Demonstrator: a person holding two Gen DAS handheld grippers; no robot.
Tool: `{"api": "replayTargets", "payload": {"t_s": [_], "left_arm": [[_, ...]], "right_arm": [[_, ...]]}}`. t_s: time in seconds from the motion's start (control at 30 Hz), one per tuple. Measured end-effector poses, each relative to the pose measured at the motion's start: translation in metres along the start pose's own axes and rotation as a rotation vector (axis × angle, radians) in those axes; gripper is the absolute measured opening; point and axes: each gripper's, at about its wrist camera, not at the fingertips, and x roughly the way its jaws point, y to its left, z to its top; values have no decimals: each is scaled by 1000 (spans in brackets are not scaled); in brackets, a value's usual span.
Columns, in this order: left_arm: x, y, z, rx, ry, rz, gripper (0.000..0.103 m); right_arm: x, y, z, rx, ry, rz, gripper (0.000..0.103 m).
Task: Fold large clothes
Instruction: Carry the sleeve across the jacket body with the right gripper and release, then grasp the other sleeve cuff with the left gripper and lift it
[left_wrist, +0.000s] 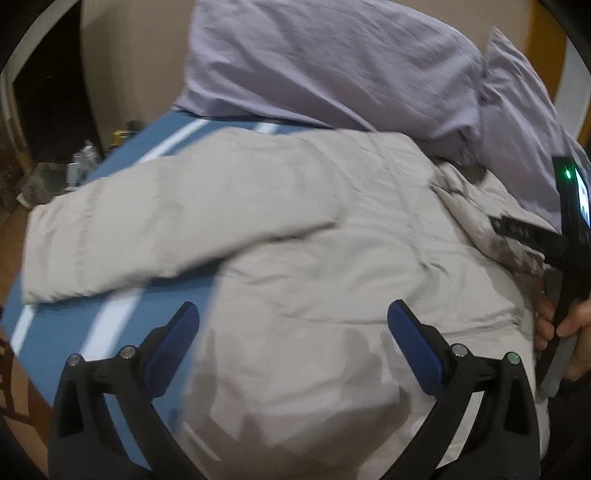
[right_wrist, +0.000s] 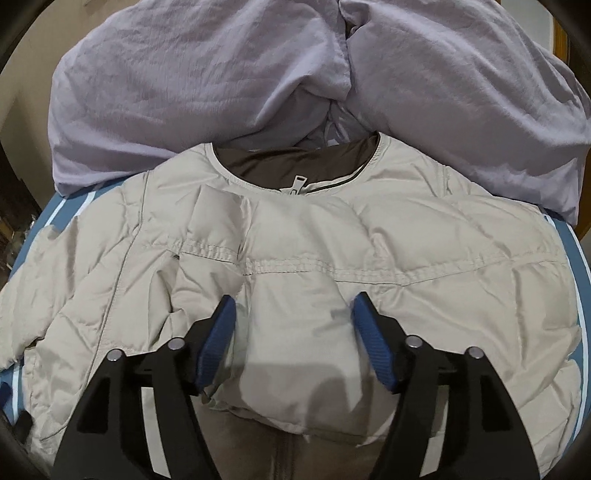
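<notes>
— Blue-padded right gripper (right_wrist: 293, 343) hangs spread, holding nothing, over a sleeve (right_wrist: 295, 325) folded across the beige puffer jacket (right_wrist: 443, 266). Left gripper (left_wrist: 291, 339)?

— Spread too, empty. The jacket lies zipped, front up, on the blue striped mat (left_wrist: 122, 306).

— Progress?

— Early, I'd judge: the other sleeve (left_wrist: 122, 229) lies outstretched. Quilted, crinkly shell; lavender bedding (right_wrist: 184, 92) behind.

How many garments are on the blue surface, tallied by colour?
Beige padded jacket: 1
Lavender garments: 2 by the look of the split between them, though they could be a single piece
Total: 3 on the blue striped surface
</notes>
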Motion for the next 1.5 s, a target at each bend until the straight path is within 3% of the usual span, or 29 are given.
{"api": "replayTargets", "payload": {"t_s": [0.17, 0.33, 0.6, 0.93, 1.13, 1.27, 1.33, 1.4, 1.47, 1.5], "left_arm": [[-6, 35, 7, -46, -23, 66, 101], [-8, 57, 13, -47, -45, 143, 101], [-7, 93, 16, -69, -67, 218, 101], [5, 191, 18, -235, -36, 309, 100], [22, 241, 10, -357, 43, 296, 91], [24, 247, 6, -383, 37, 263, 89], [24, 245, 6, -376, 26, 269, 82], [24, 242, 6, -370, 14, 276, 67], [22, 240, 8, -377, 6, 255, 41], [22, 240, 9, -384, 6, 239, 36]], "right_arm": [[10, 4, -6, -16, 11, -18, 75], [16, 18, -12, -99, 5, -93, 75], [16, 19, -15, -96, -7, -84, 75], [15, 16, -16, -83, -18, -65, 76], [15, 17, -16, -83, -17, -67, 76], [15, 17, -16, -82, -16, -66, 76], [15, 16, -17, -81, -12, -64, 76], [15, 15, -16, -81, -6, -61, 76], [13, 14, -16, -82, 0, -56, 76], [11, 14, -17, -84, 3, -53, 76]]}}
